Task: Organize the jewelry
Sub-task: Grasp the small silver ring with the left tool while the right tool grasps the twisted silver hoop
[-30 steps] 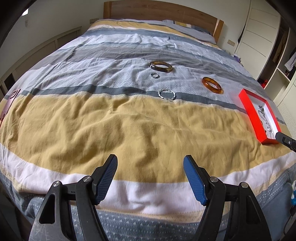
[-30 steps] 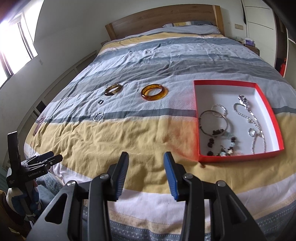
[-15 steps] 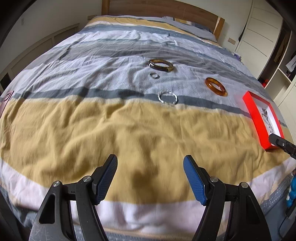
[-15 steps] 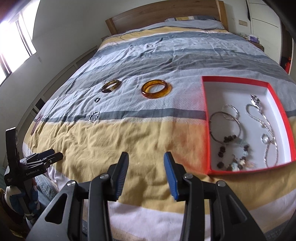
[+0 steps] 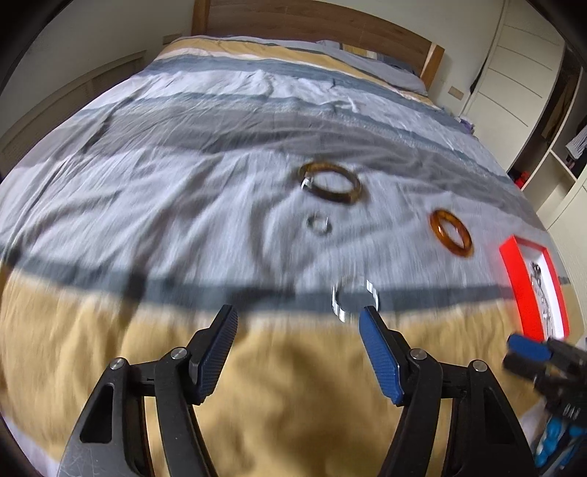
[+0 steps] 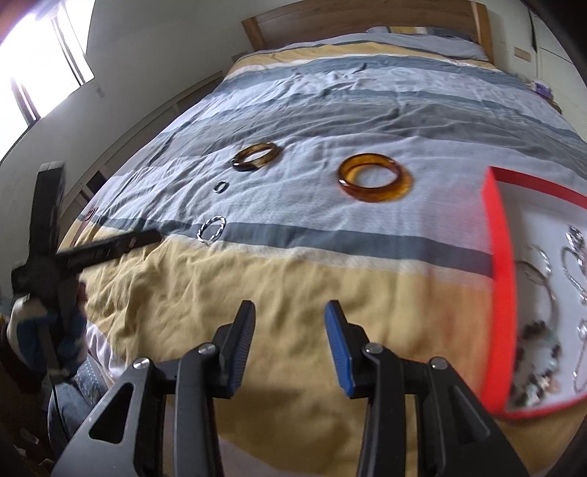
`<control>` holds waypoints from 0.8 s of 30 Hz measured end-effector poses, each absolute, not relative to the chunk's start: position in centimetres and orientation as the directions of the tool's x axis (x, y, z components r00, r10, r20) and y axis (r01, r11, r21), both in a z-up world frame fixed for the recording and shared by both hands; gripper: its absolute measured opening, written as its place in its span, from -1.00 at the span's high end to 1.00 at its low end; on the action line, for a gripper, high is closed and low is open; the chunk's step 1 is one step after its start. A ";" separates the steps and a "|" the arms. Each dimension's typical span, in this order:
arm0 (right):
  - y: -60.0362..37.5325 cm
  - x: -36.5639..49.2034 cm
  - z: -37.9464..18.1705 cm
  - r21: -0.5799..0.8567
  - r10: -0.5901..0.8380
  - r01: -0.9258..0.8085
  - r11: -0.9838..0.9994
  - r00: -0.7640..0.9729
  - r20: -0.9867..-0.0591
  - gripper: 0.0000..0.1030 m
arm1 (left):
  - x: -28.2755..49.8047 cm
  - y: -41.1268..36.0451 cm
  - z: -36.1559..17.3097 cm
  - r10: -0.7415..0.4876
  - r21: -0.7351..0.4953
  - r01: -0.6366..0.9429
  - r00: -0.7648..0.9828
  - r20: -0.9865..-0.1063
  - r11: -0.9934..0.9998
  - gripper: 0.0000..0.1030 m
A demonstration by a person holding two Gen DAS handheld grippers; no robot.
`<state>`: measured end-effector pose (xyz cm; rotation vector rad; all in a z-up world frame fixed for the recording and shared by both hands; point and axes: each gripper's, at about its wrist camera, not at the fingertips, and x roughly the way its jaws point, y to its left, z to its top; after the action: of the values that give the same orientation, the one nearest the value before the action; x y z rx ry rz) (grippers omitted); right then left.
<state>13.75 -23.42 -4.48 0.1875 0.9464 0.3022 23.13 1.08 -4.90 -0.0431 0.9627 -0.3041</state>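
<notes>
Four loose pieces lie on the striped bedspread: a twisted silver hoop (image 5: 354,299) (image 6: 211,228), a small silver ring (image 5: 319,224) (image 6: 220,186), a dark tortoiseshell bangle (image 5: 330,182) (image 6: 255,157) and an amber bangle (image 5: 451,232) (image 6: 374,178). My left gripper (image 5: 298,315) hovers just short of the silver hoop, which sits by its right fingertip. Its jaws are closing with nothing between them. My right gripper (image 6: 290,312) is open and empty over the yellow stripe, left of the red box (image 6: 499,257) (image 5: 513,279).
The red box holds several bracelets, beads and chains (image 6: 543,330). The left gripper (image 6: 146,236) reaches in from the left of the right wrist view; the right gripper (image 5: 513,352) shows at the left view's right edge. A wooden headboard (image 5: 312,22) and white wardrobes (image 5: 513,73) stand beyond.
Both grippers have moved forward over the bed toward the jewelry. The left one now sits close to the silver hoop and its jaws have narrowed a little. The right one has sunk slightly.
</notes>
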 end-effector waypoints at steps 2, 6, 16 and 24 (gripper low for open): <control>-22.6 14.7 -4.7 0.287 0.346 -0.193 0.938 0.542 -0.766 0.27 | 24.7 0.5 -5.1 -0.285 -0.168 0.258 0.531 -0.798 0.951 -0.27; -20.8 16.5 -5.2 0.287 0.375 -0.245 0.926 0.527 -0.762 0.27 | 27.9 -0.5 -5.9 -0.311 -0.174 0.298 0.513 -0.800 0.939 -0.23; -15.2 20.5 -7.6 0.287 0.439 -0.355 0.890 0.490 -0.753 0.27 | 32.7 -2.3 -8.8 -0.353 -0.166 0.402 0.453 -0.819 0.901 0.31; -13.3 22.3 -8.3 0.283 0.447 -0.373 0.884 0.495 -0.745 0.26 | 32.7 -2.1 -9.1 -0.369 -0.148 0.446 0.462 -0.807 0.883 0.61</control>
<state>22.26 -13.27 -8.27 0.0886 0.9286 0.4977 32.71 -2.08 -9.06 0.0884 0.9691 -0.5016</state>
